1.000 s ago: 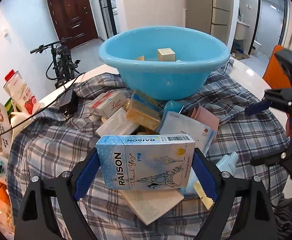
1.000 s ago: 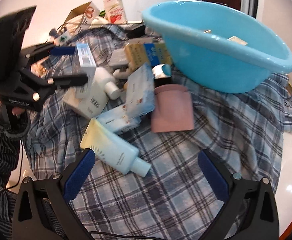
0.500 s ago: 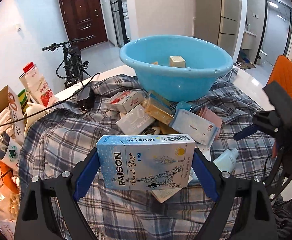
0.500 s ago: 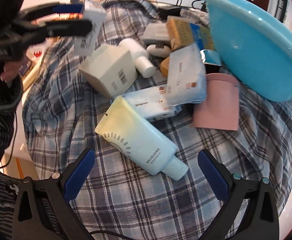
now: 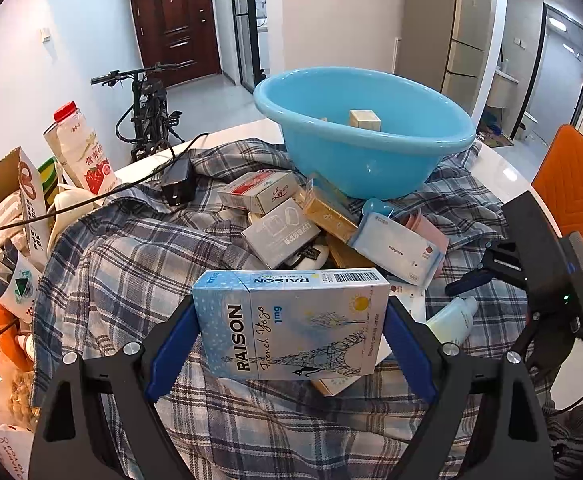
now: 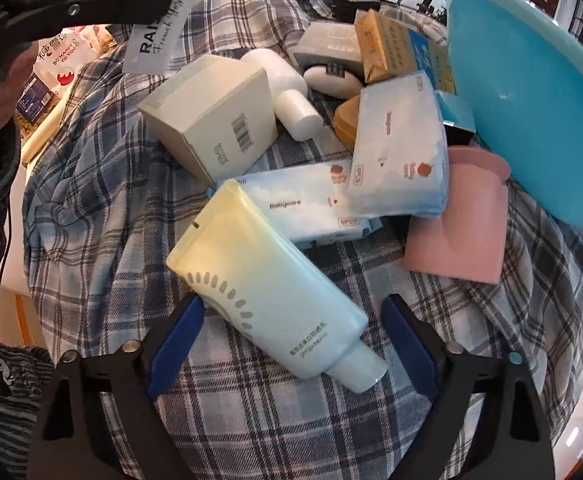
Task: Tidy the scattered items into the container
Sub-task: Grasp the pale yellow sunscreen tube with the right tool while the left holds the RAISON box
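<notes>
The left tool (image 5: 291,332) still pinches the RAISON box (image 5: 291,322), while the right tool (image 6: 291,344), spread, has closed in around the tube (image 6: 267,296).

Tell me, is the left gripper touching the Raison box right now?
Touching. The left wrist view shows the left gripper with both blue pads pressed against the short ends of the Raison box, which is held clear of the plaid cloth.

Basins (image 5: 365,148): one
Wipe packs (image 6: 399,152): two
Tubes (image 6: 267,292): one
White bottles (image 6: 287,92): one
Grippers (image 6: 291,344): two
Pink pouches (image 6: 459,232): one
</notes>
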`<state>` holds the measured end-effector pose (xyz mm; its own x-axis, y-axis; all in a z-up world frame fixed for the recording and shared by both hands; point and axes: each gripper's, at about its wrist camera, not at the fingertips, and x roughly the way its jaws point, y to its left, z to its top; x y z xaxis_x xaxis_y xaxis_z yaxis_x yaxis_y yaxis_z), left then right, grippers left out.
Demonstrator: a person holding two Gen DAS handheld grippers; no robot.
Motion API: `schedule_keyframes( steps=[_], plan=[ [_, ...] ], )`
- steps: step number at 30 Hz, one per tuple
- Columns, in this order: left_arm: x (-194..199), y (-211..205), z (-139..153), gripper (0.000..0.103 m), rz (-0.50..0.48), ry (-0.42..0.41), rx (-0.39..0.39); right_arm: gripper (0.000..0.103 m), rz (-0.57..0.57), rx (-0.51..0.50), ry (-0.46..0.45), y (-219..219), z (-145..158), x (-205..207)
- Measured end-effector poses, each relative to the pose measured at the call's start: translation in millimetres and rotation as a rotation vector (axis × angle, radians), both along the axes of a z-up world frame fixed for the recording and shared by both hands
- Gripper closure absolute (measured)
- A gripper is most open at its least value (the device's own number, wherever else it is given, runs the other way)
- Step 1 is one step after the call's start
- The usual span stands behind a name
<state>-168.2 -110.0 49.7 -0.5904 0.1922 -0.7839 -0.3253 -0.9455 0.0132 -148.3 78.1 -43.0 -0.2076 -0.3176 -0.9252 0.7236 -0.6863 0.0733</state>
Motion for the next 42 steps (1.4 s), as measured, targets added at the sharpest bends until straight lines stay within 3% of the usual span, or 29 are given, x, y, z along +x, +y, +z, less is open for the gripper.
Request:
schedule_keyframes(
  steps=[6,10,17,22,27,34,36,37,42],
  plan=[
    [0.1,-0.6,0.0,0.012,-0.001,-0.002,0.007,0.049,-0.005,-0.01,0.023,7.9,6.3,3.7],
    [0.6,1.4,-2.1,0.012,-0.006,-0.007,0.009,0.055,-0.029,-0.04,-0.003,21.7,9.3,7.6],
    [1.2,8.8,-3.7,0.012,-0.022,-0.01,0.007,0.058,-0.034,-0.077,-0.03,29.0,11.4,21.4],
    [1.5,13.6,-1.7,0.012,-0.035,-0.006,0.01,0.057,-0.012,-0.096,0.002,24.3,9.4,20.7],
    [4.1,18.4,-0.8,0.012,-0.047,-0.009,0.012,0.045,0.013,-0.125,0.021,15.2,10.7,18.2],
    [6.7,17.5,-0.4,0.012,-0.04,-0.011,0.014,0.045,0.019,-0.113,0.059,0.2,8.4,13.4],
    [6.4,16.6,-0.9,0.012,-0.036,-0.014,0.014,0.049,0.026,-0.109,0.066,-0.2,7.1,13.5],
    [6.1,16.2,-0.9,0.012,-0.036,-0.015,0.014,0.057,0.029,-0.113,0.064,0.1,6.9,13.5],
    [5.7,16.1,-1.3,0.012,-0.038,-0.016,0.016,0.058,0.02,-0.12,0.055,4.5,6.7,12.6]
  ],
)
